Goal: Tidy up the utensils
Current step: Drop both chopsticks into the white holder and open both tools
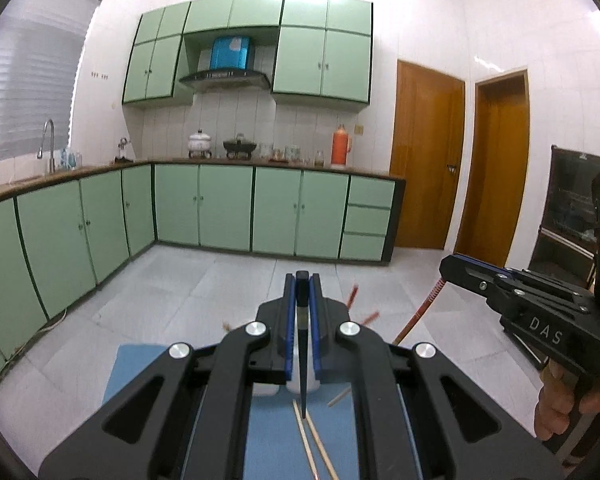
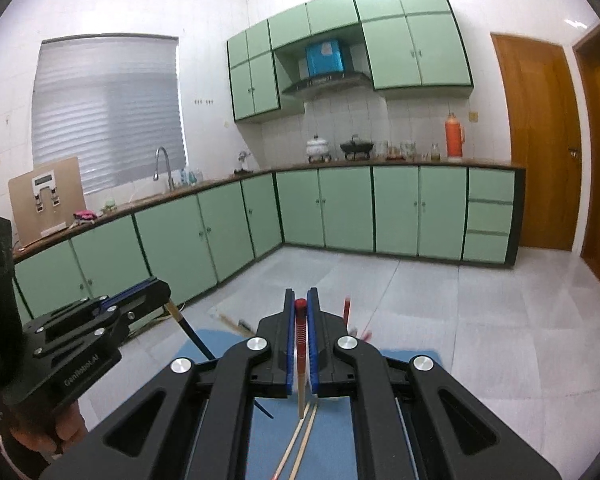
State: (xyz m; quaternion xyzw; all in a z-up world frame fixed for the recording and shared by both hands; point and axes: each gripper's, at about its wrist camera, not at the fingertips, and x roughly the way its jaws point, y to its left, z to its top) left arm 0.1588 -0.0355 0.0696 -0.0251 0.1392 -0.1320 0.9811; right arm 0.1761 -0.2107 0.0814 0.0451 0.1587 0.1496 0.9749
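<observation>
Chopsticks are the business here, and the job looks barely under way: the left gripper [image 1: 303,280] has its fingers pinched on a dark chopstick [image 1: 302,364] that hangs point-down at the lower middle of the left wrist view, and the right gripper [image 2: 301,300] pinches a red chopstick [image 2: 300,344] the same way in its own view. Both sticks are clear of the blue table [image 1: 132,368] at the bottom of the frame, so two are picked up and nothing yet looks put away. Left on the blue surface are at least two pale wooden chopsticks [image 1: 314,440] lying side by side near the bottom middle, plus some blurred reddish sticks [image 1: 353,294] poking out behind the fingers; I cannot tell whether those sit in a holder. A white object just under the fingers is mostly hidden. Beyond, the room is a kitchen: mint-green cabinets [image 1: 228,208] across the middle, a range hood [image 1: 226,78] above, an orange thermos [image 1: 341,148] on the counter, wooden doors [image 1: 426,156] at right, pale floor tiles.
</observation>
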